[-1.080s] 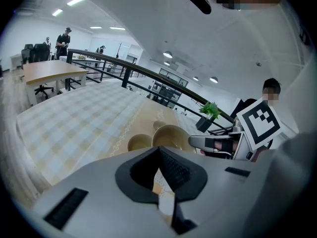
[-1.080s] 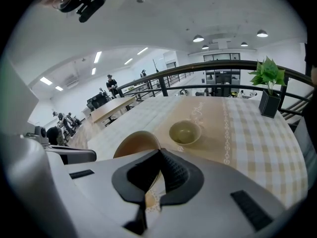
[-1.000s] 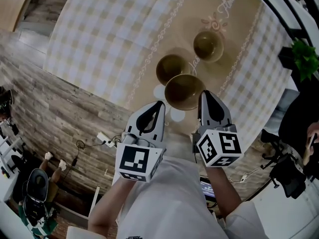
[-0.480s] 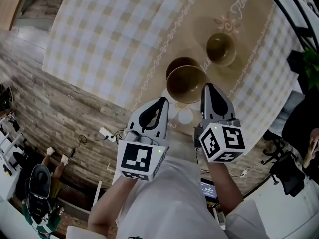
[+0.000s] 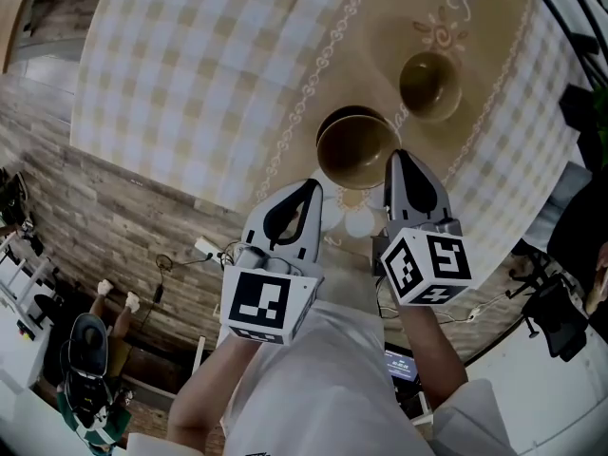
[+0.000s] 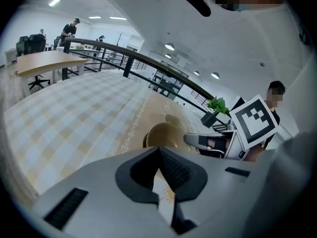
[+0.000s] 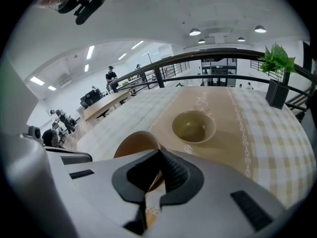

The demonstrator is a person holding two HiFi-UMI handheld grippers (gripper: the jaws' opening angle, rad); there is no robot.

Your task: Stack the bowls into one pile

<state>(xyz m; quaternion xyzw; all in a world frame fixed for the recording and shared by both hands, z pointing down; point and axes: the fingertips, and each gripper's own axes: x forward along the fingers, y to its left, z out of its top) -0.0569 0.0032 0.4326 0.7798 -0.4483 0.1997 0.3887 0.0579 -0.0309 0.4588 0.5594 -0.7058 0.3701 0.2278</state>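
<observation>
Closest to the person, the grey left gripper w/ a black-and-white marker cube (image 5: 304,196) hangs over the table's near edge. Its jaws are almost together & hold nothing. Only cloth shows thru the thin slit.

Just beside it, the grey right gripper (image 5: 393,158) has its jaws squeezed on one side of the rim of a round golden-brown bowl (image 5: 356,150). That bowl hangs in the air, right over a second brown bowl (image 5: 350,111). This one sits on the tan band (image 5: 380,27) of the checked tablecloth (image 5: 190,55), close to the near edge. Only a dark bit of its rim peeks out.

Further back on the band sits a small olive-brown bowl (image 5: 429,82), alone & well apart. At the far edge stands a green plant in a dark pot (image 7: 275,76).

What could go wrong:
- The hold is on one side only, so the top bowl may tip or slip out.
- If it's dropped too high or off-centre, it may hit the lower rim, wobble, or push the lower bowl toward the near edge.
- Nothing steadies the lower bowl.
</observation>
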